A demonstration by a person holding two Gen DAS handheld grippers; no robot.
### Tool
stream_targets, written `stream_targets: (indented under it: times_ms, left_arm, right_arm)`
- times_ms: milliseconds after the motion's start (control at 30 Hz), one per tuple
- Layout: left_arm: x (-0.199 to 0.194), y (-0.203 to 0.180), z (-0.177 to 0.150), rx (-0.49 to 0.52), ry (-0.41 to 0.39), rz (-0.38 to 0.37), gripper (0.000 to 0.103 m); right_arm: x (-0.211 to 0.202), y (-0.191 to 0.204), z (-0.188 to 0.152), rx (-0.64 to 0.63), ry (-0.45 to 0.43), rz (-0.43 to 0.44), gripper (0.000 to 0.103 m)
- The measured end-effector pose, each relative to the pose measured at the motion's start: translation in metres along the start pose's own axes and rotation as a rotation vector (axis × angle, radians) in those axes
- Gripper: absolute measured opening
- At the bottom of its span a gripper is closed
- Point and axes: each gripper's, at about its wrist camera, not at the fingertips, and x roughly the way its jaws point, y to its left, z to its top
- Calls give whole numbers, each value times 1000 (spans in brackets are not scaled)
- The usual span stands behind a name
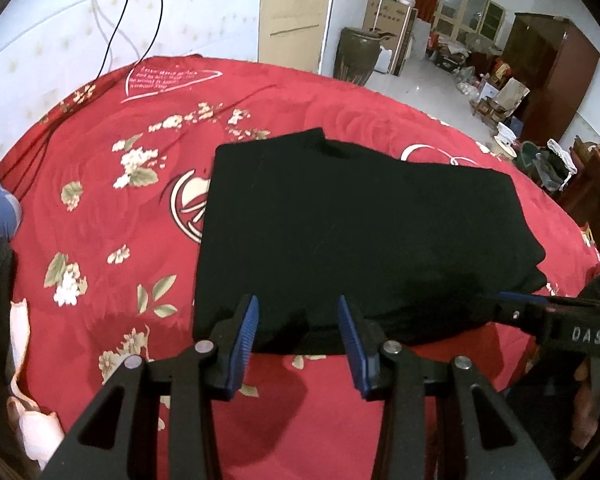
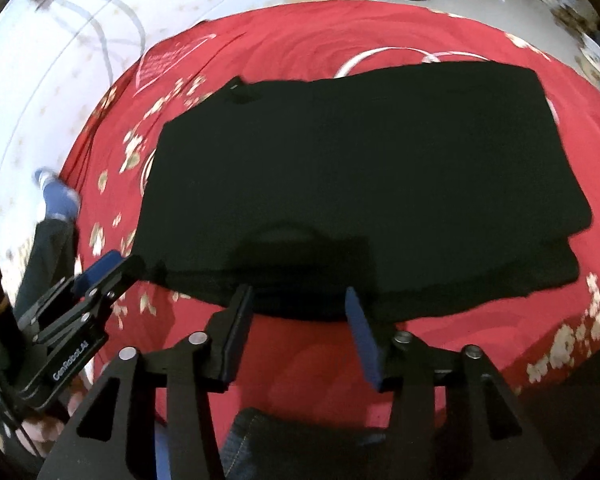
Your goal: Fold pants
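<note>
both claws released: left claw (image 1: 298,312) and right claw (image 2: 298,300) empty above near edge of folded pants (image 1: 356,232); lift clear without snagging; bed (image 1: 112,264) beneath

left gripper (image 1: 298,312): tilted steeply downward, jaws apart, blue pads (image 1: 247,330) facing each other with nothing pressed between them. right gripper (image 2: 298,304): likewise tilted downward, jaws apart, nothing gripped. in the left wrist view the right gripper enters from the right edge, near side. in the right wrist view the left gripper sits at the near left, a hand (image 2: 40,432) partly visible beneath its body. the two grippers are side by side, apart.
</note>
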Motion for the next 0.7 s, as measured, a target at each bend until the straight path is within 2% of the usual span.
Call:
stream_targets:
  times_ms: [133,267,433,500,700]
  left_arm:
    - [-1,-4,2,16,-10,-6,44]
    - [1,-7,2,28,-7,-10,44]
    - [4,-12,3,46,-6,-10,44]
    - [4,-13,4,50,-8,-17,44]
    - [5,-14,5,50,-6,-26,44]
  right_arm:
    - [-7,-15,3,70,-19,-28,50]
    - [-10,-30,9,174,-26,-80,64]
    - [-9,-55,13,360,10,-150,65]
    - [-6,-61,13,403,38,-199,65]
    - [9,-74,16,488,100,-237,65]
